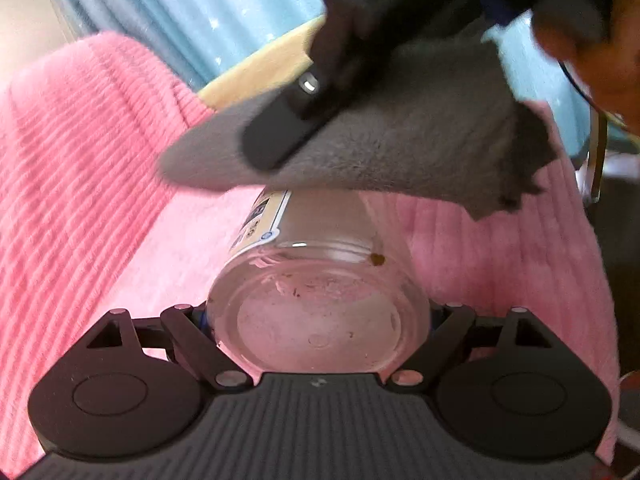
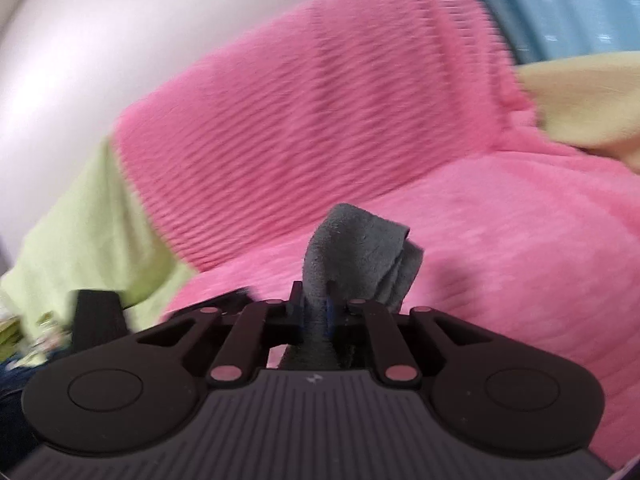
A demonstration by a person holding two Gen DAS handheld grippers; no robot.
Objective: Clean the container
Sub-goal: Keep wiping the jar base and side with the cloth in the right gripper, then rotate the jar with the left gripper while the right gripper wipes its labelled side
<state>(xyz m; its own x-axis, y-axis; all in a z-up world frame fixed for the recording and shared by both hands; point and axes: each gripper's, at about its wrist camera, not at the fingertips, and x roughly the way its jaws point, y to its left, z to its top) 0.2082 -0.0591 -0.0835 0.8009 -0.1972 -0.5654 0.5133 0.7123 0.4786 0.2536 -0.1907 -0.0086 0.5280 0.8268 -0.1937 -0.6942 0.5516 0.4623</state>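
While the left gripper (image 1: 320, 320) clamps the jar (image 1: 320, 292), the right gripper (image 2: 316, 308) pinches the cloth (image 2: 356, 256).

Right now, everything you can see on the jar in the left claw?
The jar is clear, glass or plastic, lying on its side with its base toward the left wrist camera. The left claw is shut on its base end. A white printed label wraps its upper left side. Smudges cloud the base and a brown spot sits on the wall. The grey cloth, pinched in the right claw, covers its far end.

Both wrist cameras look close along their fingers (sharing the pink blanket (image 1: 80, 184)).
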